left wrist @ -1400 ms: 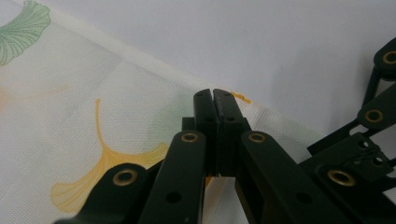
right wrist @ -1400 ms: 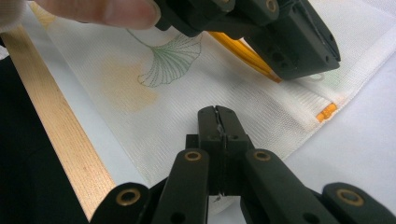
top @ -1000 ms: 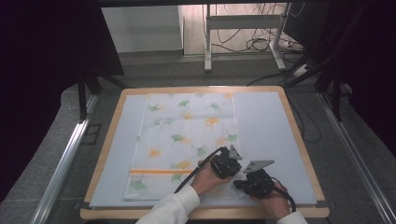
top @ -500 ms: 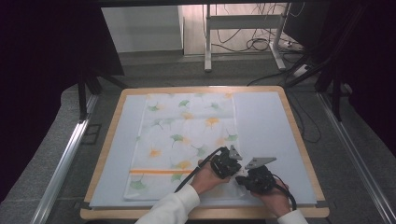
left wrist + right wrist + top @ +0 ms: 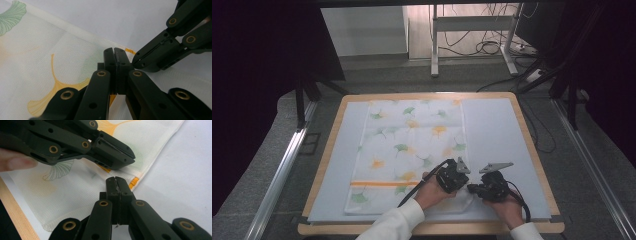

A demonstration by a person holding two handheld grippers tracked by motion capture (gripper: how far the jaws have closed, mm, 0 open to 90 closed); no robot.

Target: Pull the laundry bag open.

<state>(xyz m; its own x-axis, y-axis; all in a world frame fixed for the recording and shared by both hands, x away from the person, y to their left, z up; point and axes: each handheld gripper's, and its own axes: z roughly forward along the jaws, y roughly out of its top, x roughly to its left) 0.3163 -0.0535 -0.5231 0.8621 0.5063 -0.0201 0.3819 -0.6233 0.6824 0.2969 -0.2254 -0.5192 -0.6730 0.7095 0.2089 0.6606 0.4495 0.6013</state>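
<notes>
A white cloth with green and yellow leaf prints and one orange stripe (image 5: pixel 409 152) lies flat on a pale blue mat (image 5: pixel 497 130). The mat sits on a light wooden table top (image 5: pixel 532 145). The cloth is on the left and middle part of the mat, and its orange stripe runs near the close edge.

Two hands come in from the near side, by the near right corner of the cloth. The left hand (image 5: pixel 432 192) has a white sleeve (image 5: pixel 394 222) and holds the black left gripper (image 5: pixel 457 176). The right hand (image 5: pixel 507 207) holds the black right gripper (image 5: pixel 472 188) just beside it.

In the left gripper view, the left gripper (image 5: pixel 115 53) has its two jaws pressed together over the cloth edge, next to a yellow leaf print. I cannot tell if any cloth is caught between them.

In the right gripper view, the right gripper (image 5: pixel 116 182) also has its jaws pressed together, right at the cloth by the end of the orange stripe. I cannot tell if it has hold of the cloth. The tips of the two grippers are very close to each other.
</notes>
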